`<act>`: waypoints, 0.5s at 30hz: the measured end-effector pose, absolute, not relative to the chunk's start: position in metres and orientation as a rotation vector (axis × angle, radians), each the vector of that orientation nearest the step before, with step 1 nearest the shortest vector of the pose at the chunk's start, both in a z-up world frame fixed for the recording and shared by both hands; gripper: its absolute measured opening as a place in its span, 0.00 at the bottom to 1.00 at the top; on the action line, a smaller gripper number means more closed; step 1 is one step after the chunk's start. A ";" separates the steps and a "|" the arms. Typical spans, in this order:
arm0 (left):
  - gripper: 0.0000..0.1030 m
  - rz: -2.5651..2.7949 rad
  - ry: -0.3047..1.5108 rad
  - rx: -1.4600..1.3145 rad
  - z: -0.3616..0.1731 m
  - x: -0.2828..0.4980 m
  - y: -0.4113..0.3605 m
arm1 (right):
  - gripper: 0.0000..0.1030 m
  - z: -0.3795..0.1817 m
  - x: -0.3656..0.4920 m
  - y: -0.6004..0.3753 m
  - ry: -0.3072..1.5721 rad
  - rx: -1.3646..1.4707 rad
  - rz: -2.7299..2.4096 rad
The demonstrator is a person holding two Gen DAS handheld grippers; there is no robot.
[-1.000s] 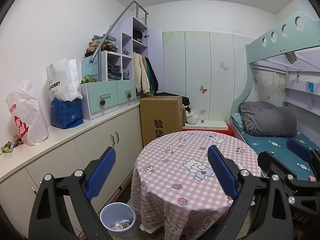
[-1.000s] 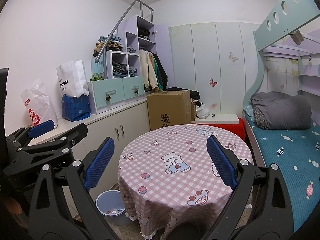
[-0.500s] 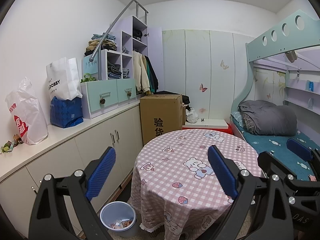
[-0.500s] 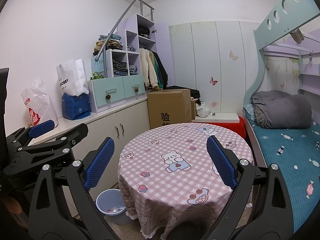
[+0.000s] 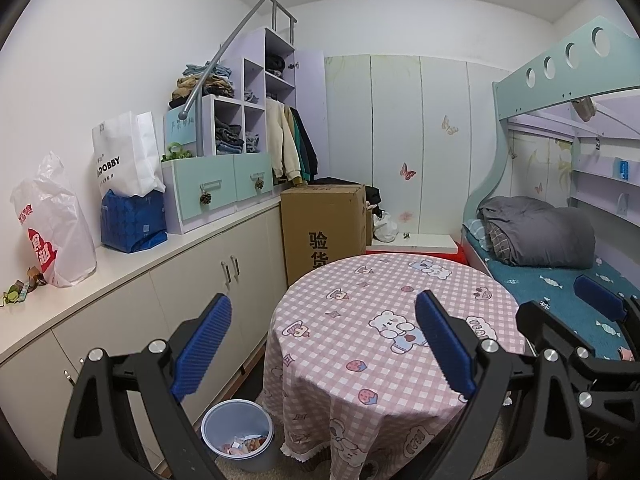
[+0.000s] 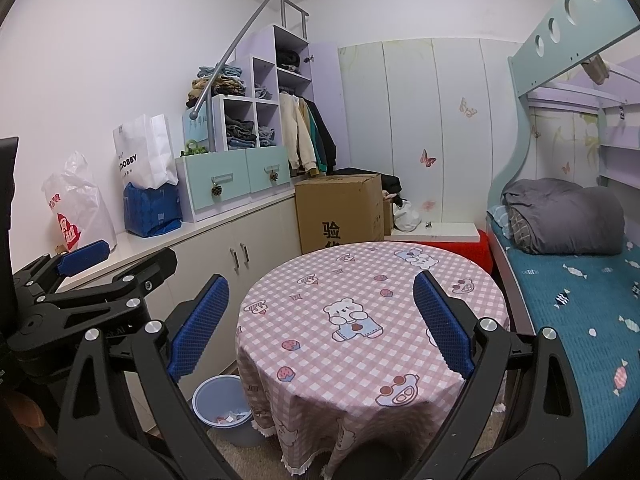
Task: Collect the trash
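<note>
Claws, left gripper (image 5: 322, 344) and right gripper (image 6: 318, 326), gape empty; bin (image 5: 238, 434) sits below-left, round table (image 5: 384, 312) ahead.

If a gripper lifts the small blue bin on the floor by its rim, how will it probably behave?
The trash bin looks like thin plastic, so its rim may flex under the pinch. It holds only some scraps at the bottom, so it is probably light. Gripped on one side, it would likely tilt and could spill them.
</note>
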State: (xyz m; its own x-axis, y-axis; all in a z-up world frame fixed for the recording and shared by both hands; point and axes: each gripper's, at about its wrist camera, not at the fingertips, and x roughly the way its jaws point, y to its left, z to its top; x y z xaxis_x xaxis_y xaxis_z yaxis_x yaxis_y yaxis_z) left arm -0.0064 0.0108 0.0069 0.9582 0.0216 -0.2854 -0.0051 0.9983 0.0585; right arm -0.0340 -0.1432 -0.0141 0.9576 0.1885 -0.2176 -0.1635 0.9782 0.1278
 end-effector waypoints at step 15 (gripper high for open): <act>0.89 0.031 0.349 0.072 -0.010 0.015 0.010 | 0.89 -0.027 -0.011 -0.145 0.290 0.119 0.189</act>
